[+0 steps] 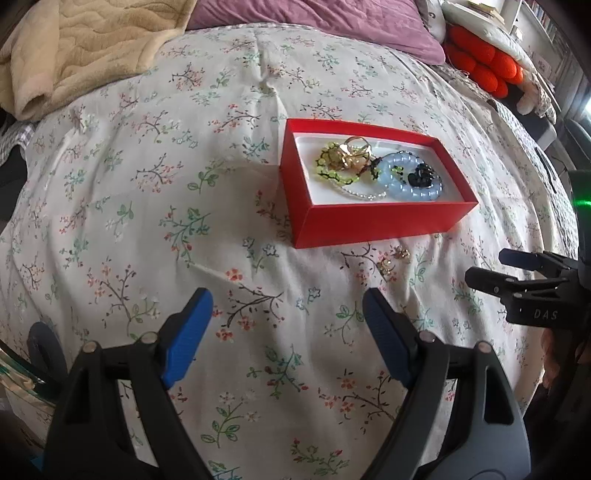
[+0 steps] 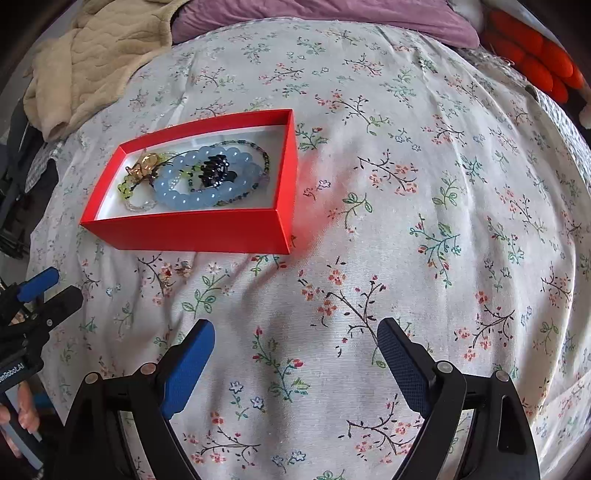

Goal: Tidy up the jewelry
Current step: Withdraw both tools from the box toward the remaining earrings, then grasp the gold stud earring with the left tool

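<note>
1. Far left, head end of bed [image 1: 221,184]: beige blanket [image 1: 85,48] bunched up, purple pillow [image 1: 314,18] just beside it.
2. Left claw [image 1: 288,328]: released, blue pads [image 1: 188,339] spread wide, nothing between them, only floral bedsheet beneath. Pointed steeply down at the sheet.
3. Centre: red box [image 1: 369,225], lid off, white inside, resting flat on the bedsheet.
4. Inside the box, left to right in left wrist view: yellow-green bead bracelet [image 1: 332,170] with gold piece [image 1: 354,151] lying on it; clear bead bracelet [image 1: 364,195] at the near wall; pale blue bead bracelet [image 1: 402,190] with a small black piece [image 1: 424,175] inside its ring. All tangled, touching one another.
5. Outside the box, just beside its near wall: small gold earrings [image 1: 393,258] loose on the sheet, between the two claws.
6. Right claw [image 2: 295,354]: released, pads apart, nothing held, hovering over bare sheet, well apart from the box.
7. Far right: orange cushion [image 1: 484,62] at bed edge.
</note>
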